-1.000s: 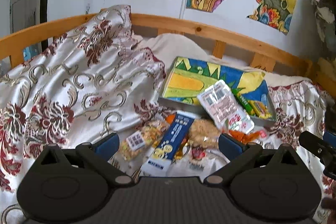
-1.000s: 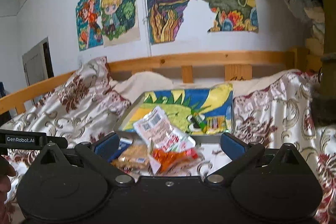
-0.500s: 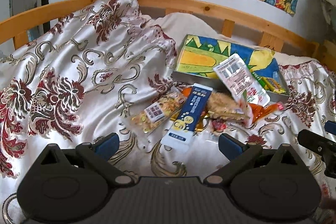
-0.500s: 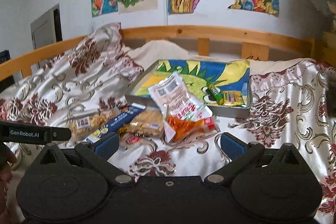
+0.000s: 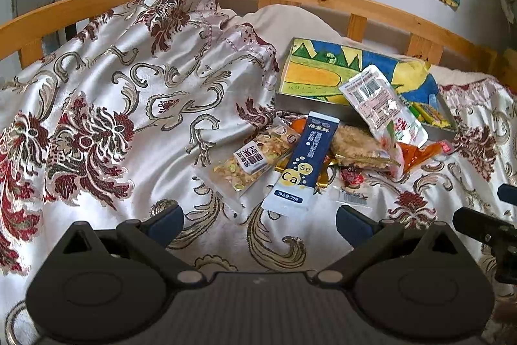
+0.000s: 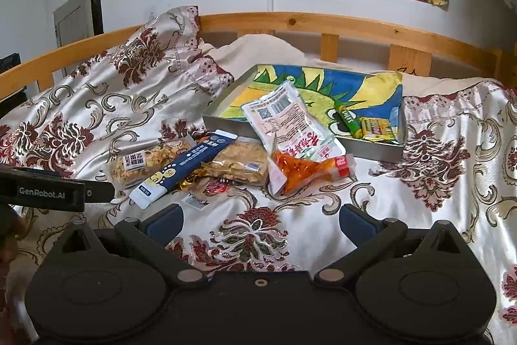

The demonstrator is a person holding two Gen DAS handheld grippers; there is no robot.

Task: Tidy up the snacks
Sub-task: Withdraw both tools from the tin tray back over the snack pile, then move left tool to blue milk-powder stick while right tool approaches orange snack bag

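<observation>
A pile of snack packets lies on the bedspread: a dark blue sachet, a clear nut bar packet, a crispy bar, an orange snack bag and a white and pink pouch leaning on a shallow grey tray. The tray holds a green bar and a yellow packet. My left gripper and right gripper are both open and empty, short of the pile.
A bunched floral quilt rises at the left. A wooden bed rail runs behind the tray, with drawings on the wall above. The left gripper's body shows at the right wrist view's left edge.
Both grippers have tilted downward and drawn back a little, so the snack pile and tray sit higher and farther in each view. Jaws have stayed open.
</observation>
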